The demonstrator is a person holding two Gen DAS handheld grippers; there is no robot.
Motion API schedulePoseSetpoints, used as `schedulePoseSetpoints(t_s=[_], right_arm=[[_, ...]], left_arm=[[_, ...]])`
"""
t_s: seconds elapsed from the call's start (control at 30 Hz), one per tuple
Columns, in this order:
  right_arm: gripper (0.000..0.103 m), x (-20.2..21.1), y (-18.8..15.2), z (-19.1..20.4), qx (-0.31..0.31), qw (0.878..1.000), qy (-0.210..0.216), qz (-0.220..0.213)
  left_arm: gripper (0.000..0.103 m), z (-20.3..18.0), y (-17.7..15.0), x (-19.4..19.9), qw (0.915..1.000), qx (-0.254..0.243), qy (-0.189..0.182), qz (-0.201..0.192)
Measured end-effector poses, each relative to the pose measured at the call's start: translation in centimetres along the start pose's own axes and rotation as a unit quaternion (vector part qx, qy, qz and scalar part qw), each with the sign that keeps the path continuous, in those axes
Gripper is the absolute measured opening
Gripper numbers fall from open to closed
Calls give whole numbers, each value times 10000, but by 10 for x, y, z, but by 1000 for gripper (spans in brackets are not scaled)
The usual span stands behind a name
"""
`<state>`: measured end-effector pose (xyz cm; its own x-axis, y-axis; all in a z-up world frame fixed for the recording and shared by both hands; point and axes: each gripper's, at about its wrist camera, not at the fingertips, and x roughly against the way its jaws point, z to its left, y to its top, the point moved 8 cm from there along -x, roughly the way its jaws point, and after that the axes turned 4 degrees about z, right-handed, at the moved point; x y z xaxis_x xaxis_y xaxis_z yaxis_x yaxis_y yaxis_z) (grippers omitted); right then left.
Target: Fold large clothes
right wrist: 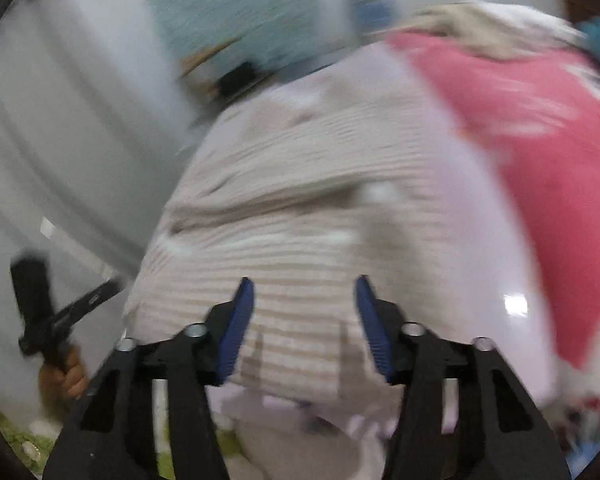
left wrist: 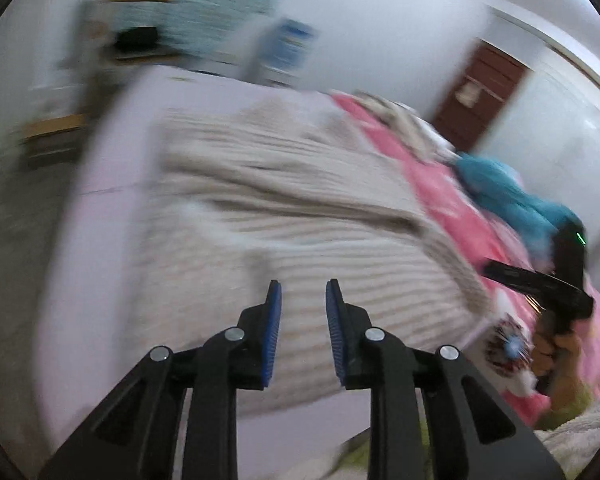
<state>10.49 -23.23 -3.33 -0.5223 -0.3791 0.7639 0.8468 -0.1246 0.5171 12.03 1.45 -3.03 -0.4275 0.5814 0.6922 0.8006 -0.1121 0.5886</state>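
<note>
Both tongs, left (left wrist: 300,300) and right (right wrist: 304,300), hang parted and empty above a beige ribbed knit garment (left wrist: 284,208) spread on a pale lilac tabletop (left wrist: 112,152).

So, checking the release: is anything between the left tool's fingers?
No. The left tool is open and empty above the beige sweater, seen in the left wrist view.

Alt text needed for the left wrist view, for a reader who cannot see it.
The left gripper, jaws apart and empty, hovers over a beige ribbed garment spread on a pale surface. Pink fabric and the right gripper sit to the right; the frame is motion-blurred.
</note>
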Motion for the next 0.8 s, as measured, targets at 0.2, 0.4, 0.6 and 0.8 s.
schedulePoseSetpoints(t_s=[0.2,0.4,0.6,0.8], right_arm=[[21,-77,-16,32,706,9901,8,1212],[21,-73,-25,19,411,9869,218,1543],[25,-70,-1,34,830,9912,-17,1033],[31,-70,0,25,753,9913,-27,1079]], left_arm=[[22,-17,-23,-81,9921,-247,-45,1232],[23,-9,-30,-68,9926,-1,-168,1206],[23,-9,0,-79,9964,-178,119,816],[23,5,2,-81,9952,-155,476,842]])
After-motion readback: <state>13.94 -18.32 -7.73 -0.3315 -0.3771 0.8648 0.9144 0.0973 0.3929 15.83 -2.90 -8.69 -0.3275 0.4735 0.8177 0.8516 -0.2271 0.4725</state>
